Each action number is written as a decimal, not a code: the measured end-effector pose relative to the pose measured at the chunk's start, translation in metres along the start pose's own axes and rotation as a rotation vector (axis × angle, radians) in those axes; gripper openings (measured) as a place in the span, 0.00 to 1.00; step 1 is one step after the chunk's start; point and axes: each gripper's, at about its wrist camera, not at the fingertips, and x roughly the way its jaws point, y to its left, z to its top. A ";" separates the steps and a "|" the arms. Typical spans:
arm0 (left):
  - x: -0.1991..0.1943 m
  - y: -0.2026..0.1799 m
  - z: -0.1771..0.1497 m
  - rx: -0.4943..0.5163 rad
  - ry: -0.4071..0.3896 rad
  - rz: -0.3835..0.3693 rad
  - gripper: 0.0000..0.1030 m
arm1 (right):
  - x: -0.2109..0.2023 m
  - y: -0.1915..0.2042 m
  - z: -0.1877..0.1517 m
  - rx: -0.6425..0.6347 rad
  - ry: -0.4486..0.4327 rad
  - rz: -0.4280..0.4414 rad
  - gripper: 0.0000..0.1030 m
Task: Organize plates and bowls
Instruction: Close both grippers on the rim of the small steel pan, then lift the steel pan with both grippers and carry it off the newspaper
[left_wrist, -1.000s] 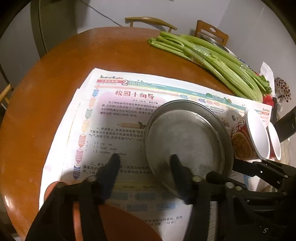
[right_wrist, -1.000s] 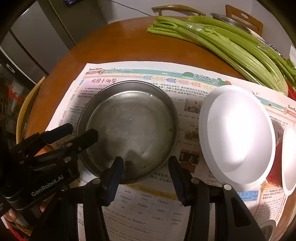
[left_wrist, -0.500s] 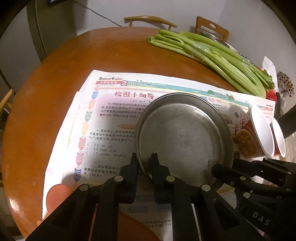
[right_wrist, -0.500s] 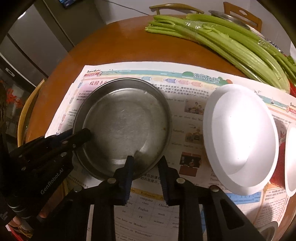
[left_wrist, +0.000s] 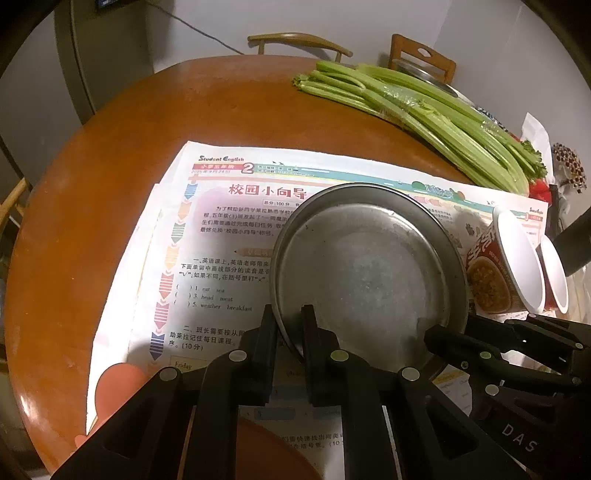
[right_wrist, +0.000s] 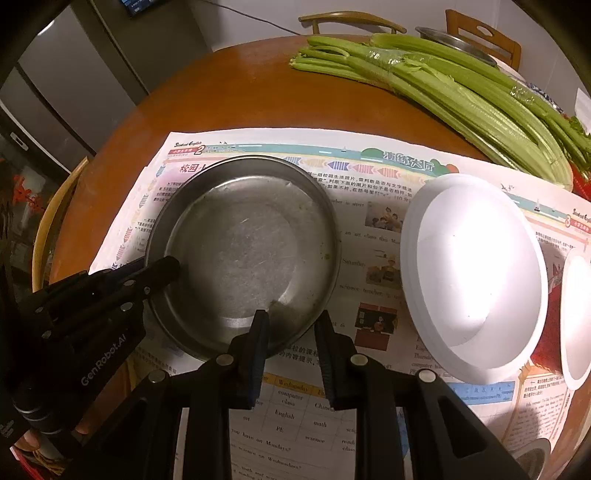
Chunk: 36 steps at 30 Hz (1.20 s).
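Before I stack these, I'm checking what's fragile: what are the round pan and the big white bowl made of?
Round pan: seemingly stainless steel, dull grey, scratched, with faint glare. Big white bowl: likely foam or coated paper, matte white with a thick rolled rim; it looks disposable.

A second paper bowl (right_wrist: 576, 317) was cut off by the right edge, and the celery (right_wrist: 461, 96) tops ran out of view.

metal plate (right_wrist: 251, 243) on newspaper (right_wrist: 369, 229), bowl (right_wrist: 469, 273) to its right.
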 end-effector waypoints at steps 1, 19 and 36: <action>-0.002 0.000 0.000 0.001 -0.006 0.002 0.12 | -0.001 0.000 0.000 0.001 -0.003 0.001 0.25; -0.038 0.010 -0.015 -0.017 -0.071 0.005 0.12 | -0.030 0.017 -0.013 -0.033 -0.043 0.015 0.25; -0.086 0.023 -0.041 -0.044 -0.121 0.036 0.12 | -0.059 0.047 -0.032 -0.090 -0.081 0.019 0.25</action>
